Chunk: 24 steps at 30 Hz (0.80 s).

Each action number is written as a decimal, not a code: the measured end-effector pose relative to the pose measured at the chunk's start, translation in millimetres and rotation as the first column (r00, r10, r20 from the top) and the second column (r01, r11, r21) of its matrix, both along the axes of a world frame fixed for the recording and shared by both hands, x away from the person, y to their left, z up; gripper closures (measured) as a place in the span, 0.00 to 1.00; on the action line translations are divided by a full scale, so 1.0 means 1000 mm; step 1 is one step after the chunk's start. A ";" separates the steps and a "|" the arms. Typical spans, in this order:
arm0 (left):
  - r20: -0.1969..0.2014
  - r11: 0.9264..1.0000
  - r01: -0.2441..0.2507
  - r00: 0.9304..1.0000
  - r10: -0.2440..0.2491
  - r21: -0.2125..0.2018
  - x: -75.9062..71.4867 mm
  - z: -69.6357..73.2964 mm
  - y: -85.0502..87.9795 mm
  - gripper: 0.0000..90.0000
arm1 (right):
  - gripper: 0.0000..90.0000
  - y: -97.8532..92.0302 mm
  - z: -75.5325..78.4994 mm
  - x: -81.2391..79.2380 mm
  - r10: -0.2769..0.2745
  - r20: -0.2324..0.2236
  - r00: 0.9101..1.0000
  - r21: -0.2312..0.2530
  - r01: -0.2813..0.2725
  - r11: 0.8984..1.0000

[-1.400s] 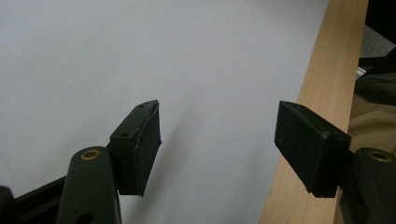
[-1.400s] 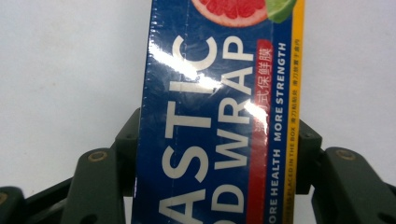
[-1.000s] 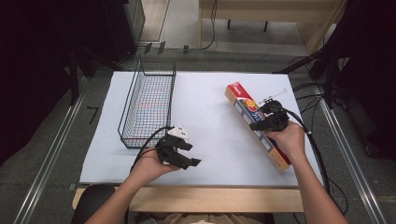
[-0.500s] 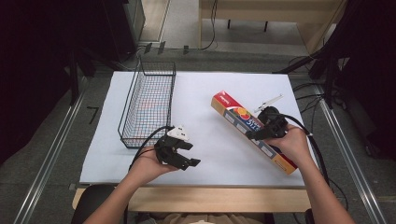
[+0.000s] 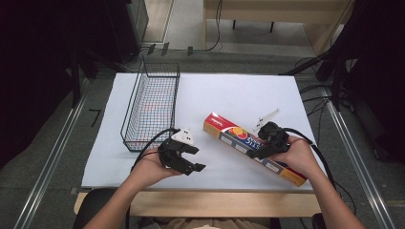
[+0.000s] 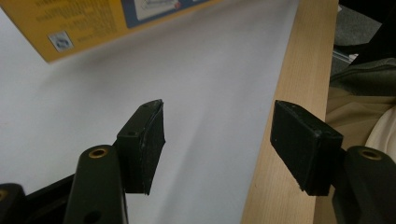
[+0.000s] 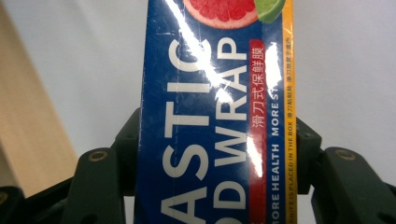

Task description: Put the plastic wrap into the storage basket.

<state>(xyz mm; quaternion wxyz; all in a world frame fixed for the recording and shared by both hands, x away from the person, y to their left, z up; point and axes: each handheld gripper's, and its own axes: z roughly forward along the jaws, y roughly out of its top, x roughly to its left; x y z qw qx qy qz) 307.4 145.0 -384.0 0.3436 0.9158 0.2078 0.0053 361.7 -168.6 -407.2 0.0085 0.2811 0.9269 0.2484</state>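
A long plastic food wrap box (image 5: 229,135), blue, red and yellow, lies slantwise over the white sheet (image 5: 229,95) at the right. My right gripper (image 5: 255,153) is shut on it across its width near the middle. In the right gripper view the box (image 7: 215,93) fills the gap, with both pads (image 7: 127,140) pressed on its sides. My left gripper (image 5: 197,158) is held near the front edge, left of the box, pointing right. Its jaws have just been closing and stand open (image 6: 217,126) with nothing between them. A yellow box corner (image 6: 93,18) shows beyond them.
A black wire basket (image 5: 143,109) stands on the left part of the sheet, its length running away from me. The wooden table edge (image 6: 289,93) runs close by the left gripper. Cables trail from both grippers.
The right hand has carried the box leftward toward the middle, and its far end has swung left. The left gripper has kept its place while its jaws narrowed.
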 end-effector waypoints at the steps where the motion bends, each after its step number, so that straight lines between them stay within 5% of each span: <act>1: -0.002 1.000 -0.002 1.000 0.002 -0.002 0.000 0.001 0.000 0.40 | 0.46 0.001 0.000 -0.001 0.020 0.001 1.000 0.003 -0.020 1.000; 6: 0.009 1.000 -0.001 1.000 0.001 -0.008 -0.001 0.005 0.002 0.39 | 0.46 0.007 -0.001 -0.010 0.120 0.038 0.992 -0.012 -0.120 0.993; 12: 0.028 1.000 0.017 0.999 -0.016 -0.017 -0.003 0.009 0.000 0.37 | 0.46 0.017 -0.002 -0.021 0.247 0.039 0.968 -0.020 -0.246 0.969; 24: 0.034 0.996 0.090 0.995 -0.091 0.020 0.008 0.027 -0.015 0.34 | 0.46 0.026 -0.002 -0.029 0.335 0.060 0.940 -0.021 -0.334 0.942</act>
